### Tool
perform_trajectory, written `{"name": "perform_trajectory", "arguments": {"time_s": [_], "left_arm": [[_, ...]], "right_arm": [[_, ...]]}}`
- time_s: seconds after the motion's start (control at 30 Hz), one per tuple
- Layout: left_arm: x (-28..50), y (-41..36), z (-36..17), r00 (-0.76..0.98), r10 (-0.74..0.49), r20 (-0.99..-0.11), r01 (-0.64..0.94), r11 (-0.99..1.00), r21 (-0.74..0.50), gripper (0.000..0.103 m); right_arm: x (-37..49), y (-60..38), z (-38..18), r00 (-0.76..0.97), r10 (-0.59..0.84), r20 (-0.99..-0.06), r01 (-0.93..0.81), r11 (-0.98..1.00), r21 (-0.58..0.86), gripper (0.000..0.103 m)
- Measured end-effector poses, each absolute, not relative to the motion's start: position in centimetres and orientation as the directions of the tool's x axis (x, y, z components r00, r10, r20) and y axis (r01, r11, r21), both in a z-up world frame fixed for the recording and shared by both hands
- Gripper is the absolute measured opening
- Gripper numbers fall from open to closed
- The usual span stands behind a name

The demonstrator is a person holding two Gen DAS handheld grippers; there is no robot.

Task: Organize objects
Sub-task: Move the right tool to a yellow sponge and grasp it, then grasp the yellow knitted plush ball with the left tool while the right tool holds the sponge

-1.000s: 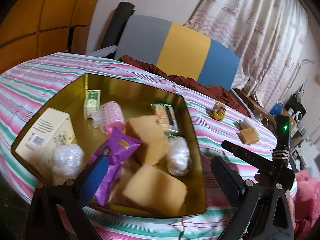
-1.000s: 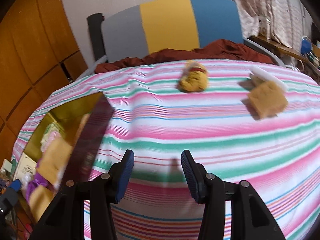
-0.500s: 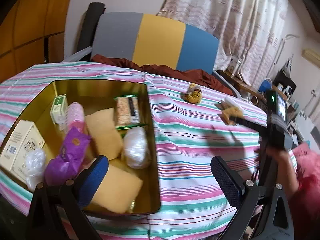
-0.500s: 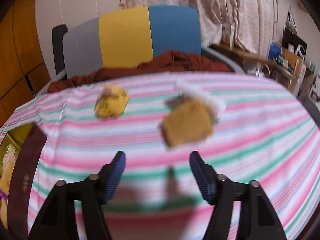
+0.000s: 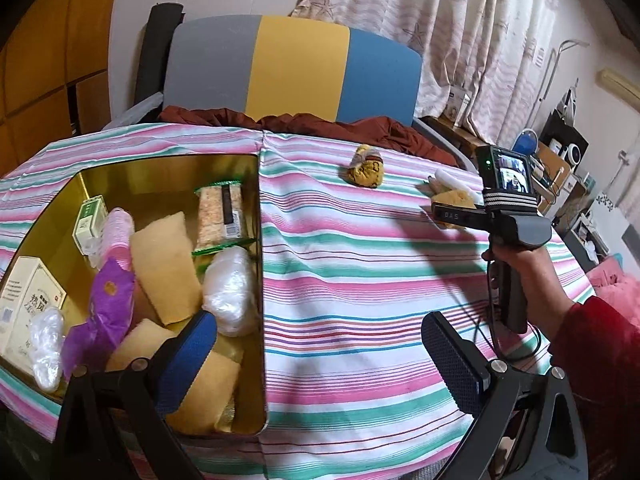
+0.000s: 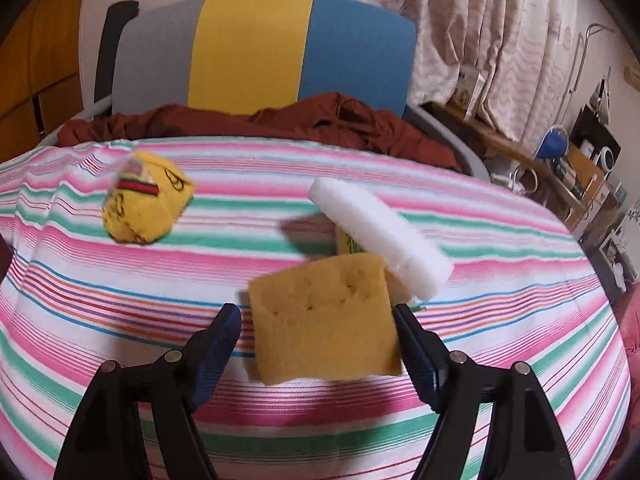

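the left wrist view looks along the left gripper (image 5: 320, 356), angled down across the desk (image 5: 360, 280) toward the tricolour chair (image 5: 296, 72) behind it. it sits back from the chair, at the near edge, so the gold tin (image 5: 168, 168) fills its left side and the right gripper (image 5: 452, 214) appears off to its right. the right wrist view looks along the right gripper (image 6: 318, 340), also angled down and facing the chair (image 6: 256, 48), but much nearer to it and low over the cloth. both views share the chair, the curtain (image 5: 460, 32), the yellow bundle (image 5: 366, 168) and the tan sponge (image 6: 324, 316).
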State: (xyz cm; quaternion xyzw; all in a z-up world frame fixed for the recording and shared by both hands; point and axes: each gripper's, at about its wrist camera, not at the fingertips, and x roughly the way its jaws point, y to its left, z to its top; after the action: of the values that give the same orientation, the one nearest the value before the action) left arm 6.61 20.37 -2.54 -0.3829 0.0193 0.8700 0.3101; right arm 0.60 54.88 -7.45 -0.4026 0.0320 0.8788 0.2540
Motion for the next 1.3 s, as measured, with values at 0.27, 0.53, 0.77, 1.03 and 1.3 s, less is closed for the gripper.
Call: {"name": "perform_trajectory", "arguments": {"time_s": [0.27, 0.53, 0.77, 1.03, 1.3], "left_arm": [[5.7, 22.7, -2.0, -0.497, 0.546, -0.675, -0.575, -0.790, -0.216, 0.103], [2.7, 27.2, -1.0, -0.492, 0.539, -0.683, -0.588, -0.785, -0.195, 0.103], [-1.2, 31.7, -0.7, -0.515, 0.518, -0.683, -0.579, -0.798, -0.167, 0.103], [-5.3, 36.1, -1.6, -0.516, 0.490, -0.702, -0.539, -0.823, -0.178, 0.103], [-8.5, 40.9, -3.1, -0.502, 0.441, -0.745, -0.533, -0.835, -0.135, 0.103]], "right_arm": [[2.0, 55.4, -7.3, -0.609, 0.357, -0.708, -0.476, -0.879, -0.034, 0.065], [4.1, 53.7, -7.0, -0.649, 0.315, -0.693, -0.465, -0.885, 0.033, 0.065], [6.5, 52.1, -6.6, -0.767, 0.147, -0.624, -0.334, -0.922, 0.194, 0.065], [8.2, 53.5, -7.5, -0.763, 0.159, -0.626, -0.424, -0.854, 0.300, 0.065], [11.9, 55.6, -7.9, -0.736, 0.318, -0.598, -0.602, -0.710, 0.365, 0.066]]}}
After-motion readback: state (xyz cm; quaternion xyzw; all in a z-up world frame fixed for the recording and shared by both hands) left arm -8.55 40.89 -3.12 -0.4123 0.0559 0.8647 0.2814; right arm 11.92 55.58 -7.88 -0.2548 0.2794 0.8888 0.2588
